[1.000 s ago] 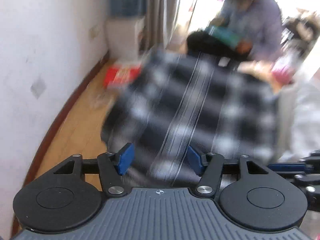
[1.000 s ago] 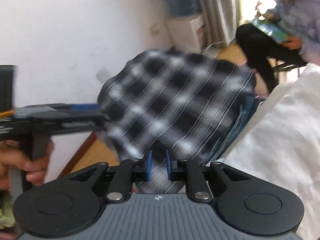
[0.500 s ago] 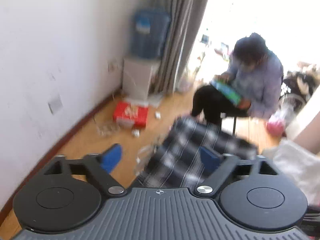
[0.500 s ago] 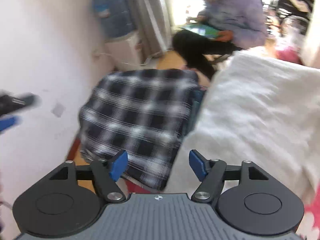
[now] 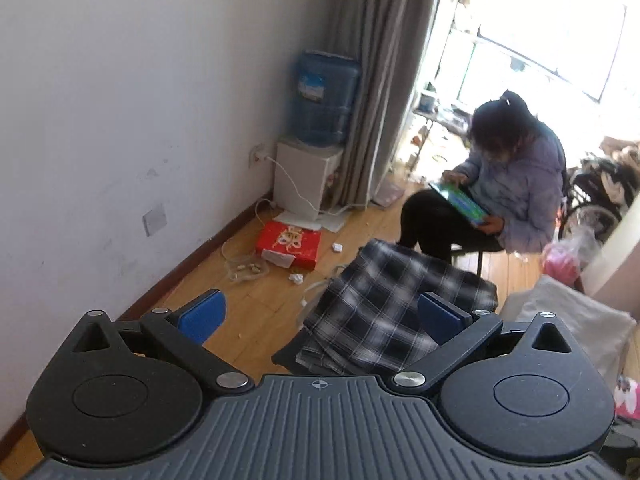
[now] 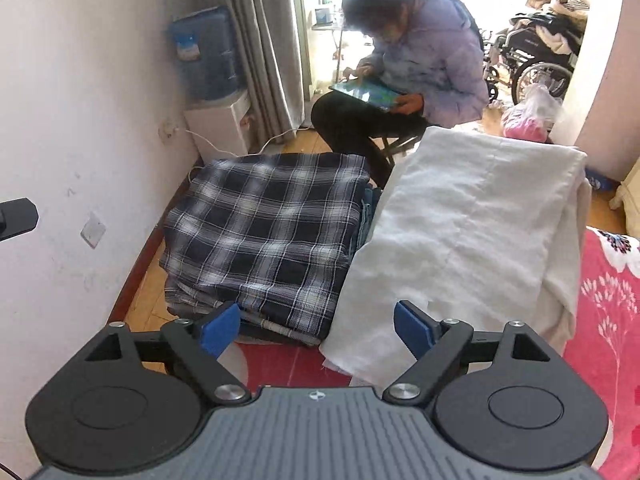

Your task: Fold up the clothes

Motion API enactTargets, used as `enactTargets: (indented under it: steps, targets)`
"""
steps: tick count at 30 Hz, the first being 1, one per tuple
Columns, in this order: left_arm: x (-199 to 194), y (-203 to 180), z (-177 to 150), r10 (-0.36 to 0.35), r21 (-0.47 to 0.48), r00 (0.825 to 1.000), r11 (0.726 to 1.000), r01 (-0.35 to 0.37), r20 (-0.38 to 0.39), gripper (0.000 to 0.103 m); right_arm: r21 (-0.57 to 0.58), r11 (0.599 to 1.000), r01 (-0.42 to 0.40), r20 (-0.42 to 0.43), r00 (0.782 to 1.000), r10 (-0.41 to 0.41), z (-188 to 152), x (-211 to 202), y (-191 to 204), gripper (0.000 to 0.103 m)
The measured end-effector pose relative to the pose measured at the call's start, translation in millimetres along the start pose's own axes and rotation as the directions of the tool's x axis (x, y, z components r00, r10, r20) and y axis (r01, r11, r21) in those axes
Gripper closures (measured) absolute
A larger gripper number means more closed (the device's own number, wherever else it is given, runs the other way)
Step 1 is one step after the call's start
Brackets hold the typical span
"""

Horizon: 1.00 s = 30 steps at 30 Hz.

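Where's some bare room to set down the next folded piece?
Bare red bedspread lies just ahead of the right gripper, bordered by the plaid stack and white cloth. More pink floral spread is open right of the cloth. Plaid and cloth crowd together.

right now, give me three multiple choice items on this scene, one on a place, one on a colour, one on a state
1. Where does the folded dark plaid garment lie?
A. on a stack beside the white cloth
B. on the seated person's lap
C. on the water dispenser

2. What colour is the flat box on the wooden floor?
A. green
B. red
C. black

3. How do the left gripper and right gripper stand?
A. both shut on cloth
B. one open
C. both open, empty

Key: A, the cloths' edges meet; B, red lid shows; C, blue pads are apart, holding nothing.
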<state>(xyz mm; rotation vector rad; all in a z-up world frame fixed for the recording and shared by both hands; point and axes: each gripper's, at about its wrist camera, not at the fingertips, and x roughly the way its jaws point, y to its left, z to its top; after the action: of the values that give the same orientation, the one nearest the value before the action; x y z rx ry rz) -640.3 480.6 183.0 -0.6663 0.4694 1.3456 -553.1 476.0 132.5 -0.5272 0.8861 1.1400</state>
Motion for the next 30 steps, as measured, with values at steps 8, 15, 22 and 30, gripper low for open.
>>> enactTargets:
  steps: [8, 15, 22, 30]
  targets:
    - [-18.5, -2.9, -16.5, 0.094, 0.078, 0.996, 0.993, -0.094, -0.005, 0.000, -0.012, 1.000, 0.022, -0.007, 1.000, -0.022, 0.8, -1.1, 12.7, 0.015]
    - [-16.1, -8.6, -20.3, 0.109, 0.129, 0.993, 0.986, -0.104, -0.038, 0.000, -0.020, 0.999, 0.044, -0.013, 0.999, -0.044, 4.7, 2.8, 19.5, 0.015]
    - [-15.9, -14.6, -29.0, 0.109, 0.151, 0.993, 0.983, -0.099, -0.056, 0.000, -0.016, 0.998, 0.061, -0.023, 0.998, -0.061, 4.0, 3.8, 19.6, 0.015]
    - [-17.3, -13.6, -31.2, 0.098, 0.141, 0.992, 0.986, -0.087, -0.077, 0.000, -0.020, 0.997, 0.070, -0.022, 0.997, -0.071, -0.4, 2.7, 21.8, 0.015]
